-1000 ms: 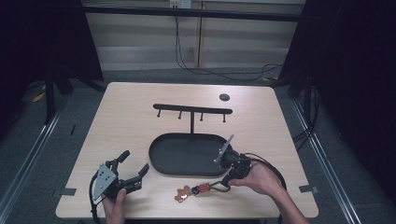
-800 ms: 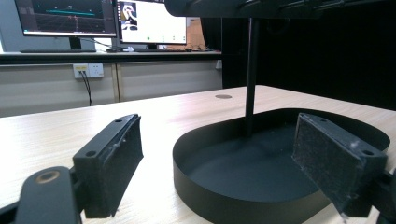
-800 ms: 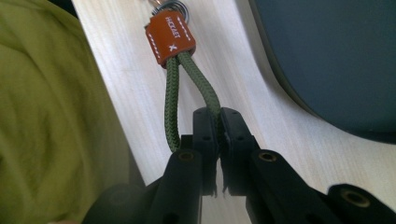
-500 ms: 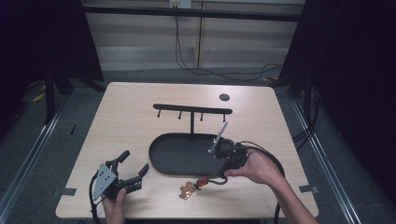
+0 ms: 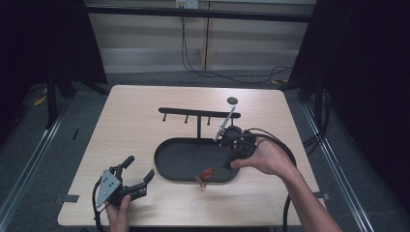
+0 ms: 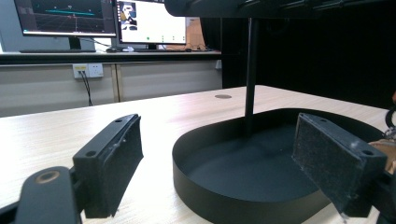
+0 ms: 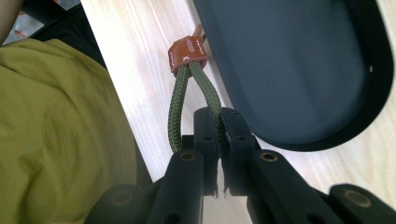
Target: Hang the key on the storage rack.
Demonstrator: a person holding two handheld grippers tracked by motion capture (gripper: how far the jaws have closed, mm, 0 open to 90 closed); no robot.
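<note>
Your left gripper (image 5: 137, 179) rests on the table (image 5: 135, 130), jaws spread wide, holding nothing. Black tray (image 5: 179, 159) sits centre. Your right gripper (image 5: 216, 172) pinches the green cord loop (image 7: 187, 98); its brown tab (image 5: 207, 173) hangs above the tray's near rim.

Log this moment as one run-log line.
right gripper: shut on green cord loop | keychain lifted at black tray front rim | left gripper: open, idle on table
</note>
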